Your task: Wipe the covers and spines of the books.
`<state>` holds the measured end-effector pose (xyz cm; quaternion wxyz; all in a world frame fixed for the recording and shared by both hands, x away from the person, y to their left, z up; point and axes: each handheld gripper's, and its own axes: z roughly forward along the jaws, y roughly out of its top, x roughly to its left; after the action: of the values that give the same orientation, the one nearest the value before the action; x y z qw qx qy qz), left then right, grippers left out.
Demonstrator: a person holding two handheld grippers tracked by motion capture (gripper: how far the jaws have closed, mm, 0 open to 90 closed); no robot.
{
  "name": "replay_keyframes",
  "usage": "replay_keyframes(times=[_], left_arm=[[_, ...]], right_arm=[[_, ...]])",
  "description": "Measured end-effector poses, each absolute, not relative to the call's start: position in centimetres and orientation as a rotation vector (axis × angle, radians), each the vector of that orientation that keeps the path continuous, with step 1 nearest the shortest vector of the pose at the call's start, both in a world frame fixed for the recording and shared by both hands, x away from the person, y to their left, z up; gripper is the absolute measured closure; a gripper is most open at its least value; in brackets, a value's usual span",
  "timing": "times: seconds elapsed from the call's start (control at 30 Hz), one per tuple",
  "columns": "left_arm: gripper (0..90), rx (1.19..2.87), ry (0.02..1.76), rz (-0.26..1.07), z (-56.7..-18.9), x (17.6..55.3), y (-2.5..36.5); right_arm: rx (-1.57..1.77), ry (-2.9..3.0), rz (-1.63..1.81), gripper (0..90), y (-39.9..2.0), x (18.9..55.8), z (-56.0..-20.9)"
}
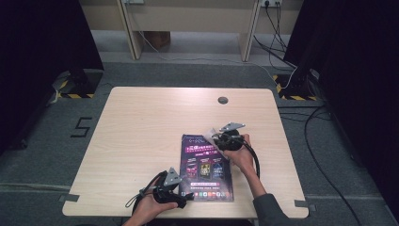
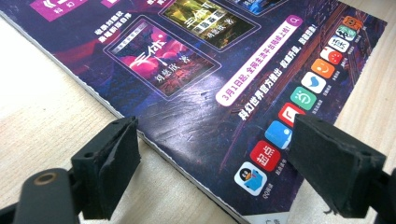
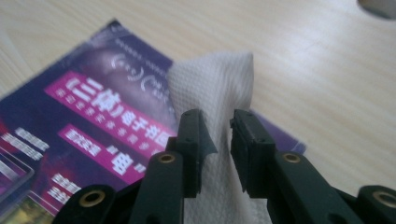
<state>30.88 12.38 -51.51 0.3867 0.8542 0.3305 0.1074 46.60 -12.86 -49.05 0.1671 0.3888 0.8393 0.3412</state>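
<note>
Landmark: a dark purple glossy magazine point(image 1: 207, 168) lying flat on the pale wood-grain surface point(image 1: 141, 136), its cover printed with pink title bands, three framed pictures and a row of coloured app icons.

Nearest, at the magazine's near-left corner: left tool point(image 1: 181, 200), held in the person's left hand point(image 1: 149, 207), grey three-cornered plate on top. In the left gripper view its two black jaws stand wide apart with nothing between them; one sits over bare surface just off the magazine's edge, the other over the icon row, so the left tool point(image 2: 212, 163) straddles that corner. Whether the jaws touch the cover, I cannot tell.

Farther, at the magazine's far-right corner: right tool point(image 1: 212, 137), in the person's right hand point(image 1: 241, 155), cable looping back along the wrist. The right gripper view shows the right tool point(image 3: 217, 149) pinching a white embossed paper tissue point(image 3: 217, 88), which rises in a fold above the cover's far end.

Beyond the magazine, near the surface's far edge: a round grey cable hole point(image 1: 223, 100).
</note>
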Motion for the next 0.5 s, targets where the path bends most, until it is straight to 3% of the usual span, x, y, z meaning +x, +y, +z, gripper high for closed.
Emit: replay_keyframes(times=[0.5], left_arm=[[15.5,2.175,0.839,0.276,-51.5,30.8,12.4]], right_arm=[[1.192,2.287,0.894,74.6,-16.0,47.9,-49.7]])
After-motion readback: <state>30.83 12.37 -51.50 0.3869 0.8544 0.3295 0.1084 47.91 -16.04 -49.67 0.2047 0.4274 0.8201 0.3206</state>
